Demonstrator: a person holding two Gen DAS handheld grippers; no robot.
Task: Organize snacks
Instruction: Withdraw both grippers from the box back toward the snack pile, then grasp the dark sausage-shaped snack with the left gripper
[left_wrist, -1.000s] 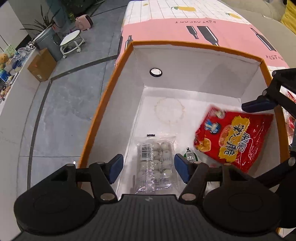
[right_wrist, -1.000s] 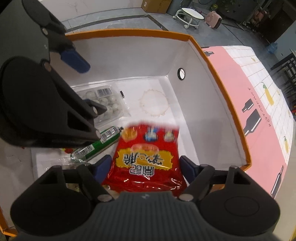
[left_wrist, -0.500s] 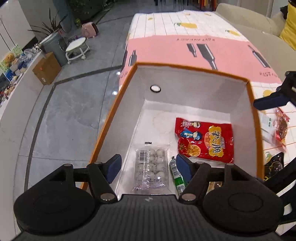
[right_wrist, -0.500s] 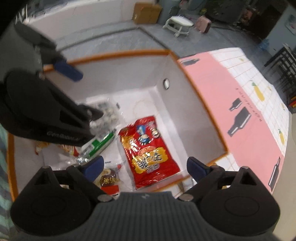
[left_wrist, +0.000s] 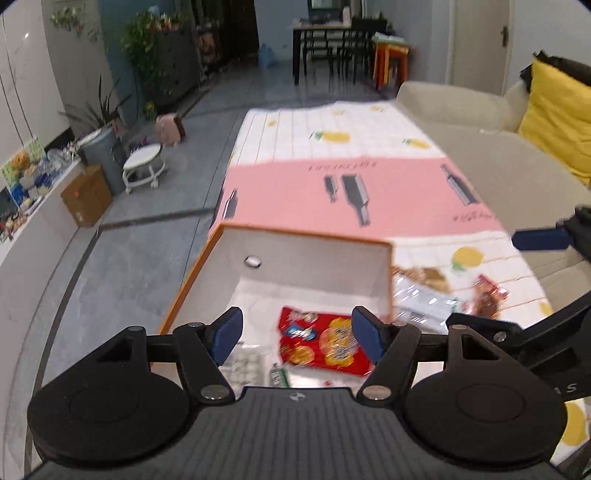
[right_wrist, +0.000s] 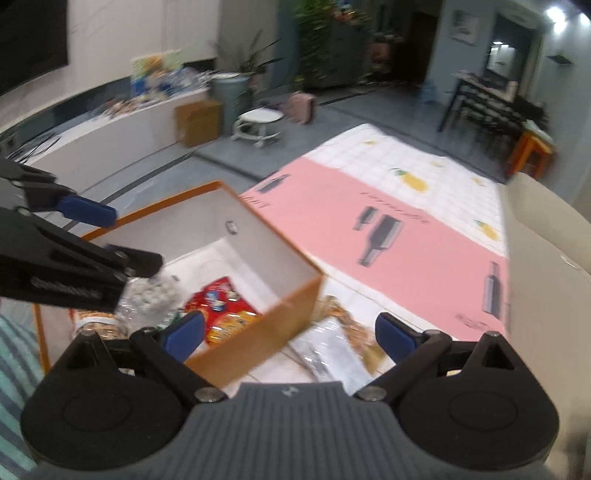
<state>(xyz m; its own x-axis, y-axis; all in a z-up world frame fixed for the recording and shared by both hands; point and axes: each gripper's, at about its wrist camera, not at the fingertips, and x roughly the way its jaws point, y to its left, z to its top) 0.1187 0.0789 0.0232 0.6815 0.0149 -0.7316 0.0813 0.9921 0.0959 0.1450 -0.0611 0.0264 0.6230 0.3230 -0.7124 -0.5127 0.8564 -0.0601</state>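
Both tools released, nothing gripped. Left gripper has jaws spread and empty, hanging over the near end of the orange-rimmed box. Right gripper is also wide and empty, straddling the box's near right corner, pads touching nothing.

Inside the box, nearest: clear pack of white balls and a green tube snack; just past them the red chip bag lies flat on the box floor.

Outside the box's right wall, on the tablecloth: clear wrapped snack, small red packet, not yet boxed.

Risks, my read:
- right gripper sits close to the box corner, so a low reach could clip and shove the box;
- clear wrapper looks slippery and flat, so a pinch may slide off;
- grippers are near each other, so they could collide.
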